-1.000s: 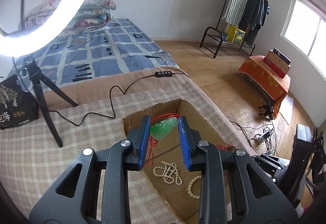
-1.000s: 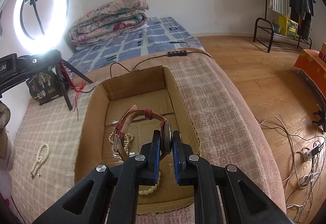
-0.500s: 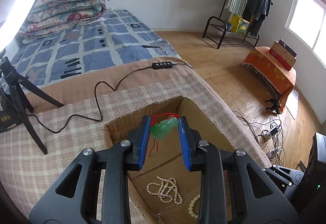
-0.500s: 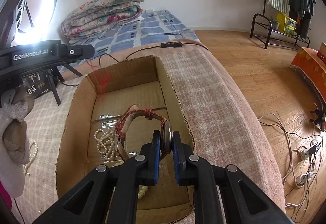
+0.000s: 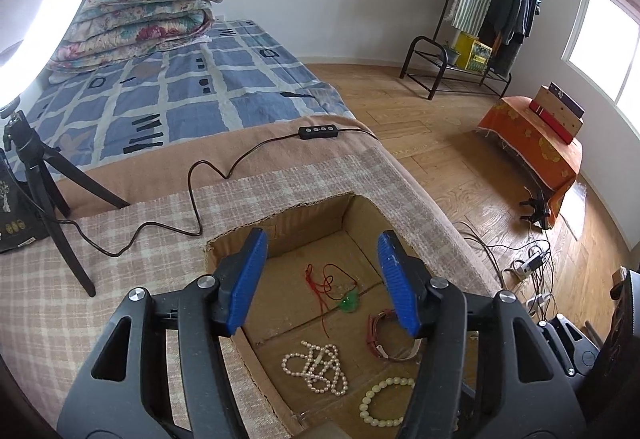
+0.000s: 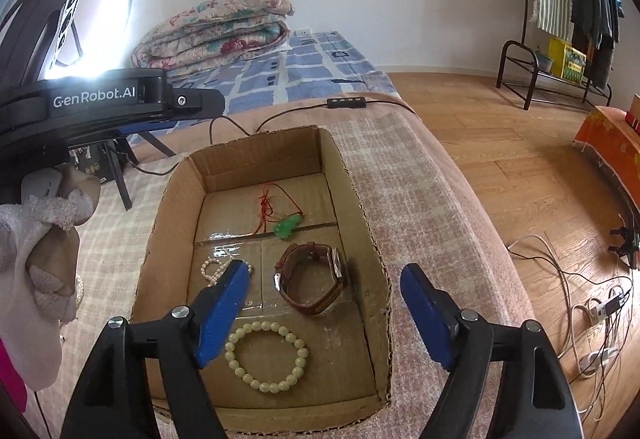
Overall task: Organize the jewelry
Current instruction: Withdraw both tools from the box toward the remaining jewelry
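An open cardboard box sits on the checked blanket. Inside lie a green pendant on a red cord, a brown-strap watch, a pale bead bracelet and a white pearl necklace. My left gripper is open and empty above the box's left side. My right gripper is open and empty above the box's near end, over the watch.
A ring light on a tripod stands at the left, its cable and black remote lying across the blanket behind the box. The bed edge drops to a wooden floor with cables on the right. A gloved hand holds the left gripper's body.
Both grippers have opened. The left one has let the green pendant fall into the box; the right one has let go of the watch, which now lies in the box.
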A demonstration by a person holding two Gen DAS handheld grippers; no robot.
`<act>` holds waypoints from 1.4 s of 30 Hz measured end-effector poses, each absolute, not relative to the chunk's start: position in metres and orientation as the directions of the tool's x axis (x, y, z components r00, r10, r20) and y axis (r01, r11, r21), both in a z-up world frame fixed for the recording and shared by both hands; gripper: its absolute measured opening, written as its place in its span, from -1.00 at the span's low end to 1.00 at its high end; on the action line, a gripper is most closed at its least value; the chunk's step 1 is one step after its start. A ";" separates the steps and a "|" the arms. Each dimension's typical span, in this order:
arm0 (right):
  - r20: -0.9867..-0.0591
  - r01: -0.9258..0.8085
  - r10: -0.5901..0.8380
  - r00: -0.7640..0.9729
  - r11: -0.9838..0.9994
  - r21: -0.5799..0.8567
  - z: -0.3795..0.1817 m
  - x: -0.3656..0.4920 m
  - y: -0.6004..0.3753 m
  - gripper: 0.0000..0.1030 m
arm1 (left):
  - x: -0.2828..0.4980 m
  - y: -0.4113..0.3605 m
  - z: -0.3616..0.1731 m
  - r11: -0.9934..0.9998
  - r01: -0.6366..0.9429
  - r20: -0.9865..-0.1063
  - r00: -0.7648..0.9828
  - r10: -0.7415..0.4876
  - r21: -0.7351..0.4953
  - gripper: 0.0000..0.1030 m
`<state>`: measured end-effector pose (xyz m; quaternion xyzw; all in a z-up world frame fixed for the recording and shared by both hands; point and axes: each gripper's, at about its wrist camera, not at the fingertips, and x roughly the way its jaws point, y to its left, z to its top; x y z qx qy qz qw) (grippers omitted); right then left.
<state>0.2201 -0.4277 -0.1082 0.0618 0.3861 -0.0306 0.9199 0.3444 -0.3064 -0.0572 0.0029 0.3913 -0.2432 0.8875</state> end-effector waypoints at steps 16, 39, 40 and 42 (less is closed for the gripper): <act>-0.666 0.095 -0.015 0.746 0.992 0.084 -0.070 0.201 -0.412 0.88 | 0.306 -0.263 -0.011 0.889 0.435 -0.652 0.634 -0.415 -0.144 0.38; -0.579 -0.109 0.132 0.805 0.991 0.074 -0.016 0.163 -0.326 0.88 | 0.203 -0.064 0.030 0.948 0.308 -0.623 0.727 -0.289 -0.080 0.38; -0.577 -0.121 0.141 0.804 0.990 0.073 -0.016 0.161 -0.321 0.88 | 0.199 -0.054 0.027 0.951 0.298 -0.626 0.725 -0.285 -0.088 0.38; -0.576 -0.154 0.165 0.801 0.986 0.069 -0.016 0.156 -0.309 0.88 | 0.190 -0.037 0.021 0.956 0.275 -0.633 0.724 -0.274 -0.100 0.38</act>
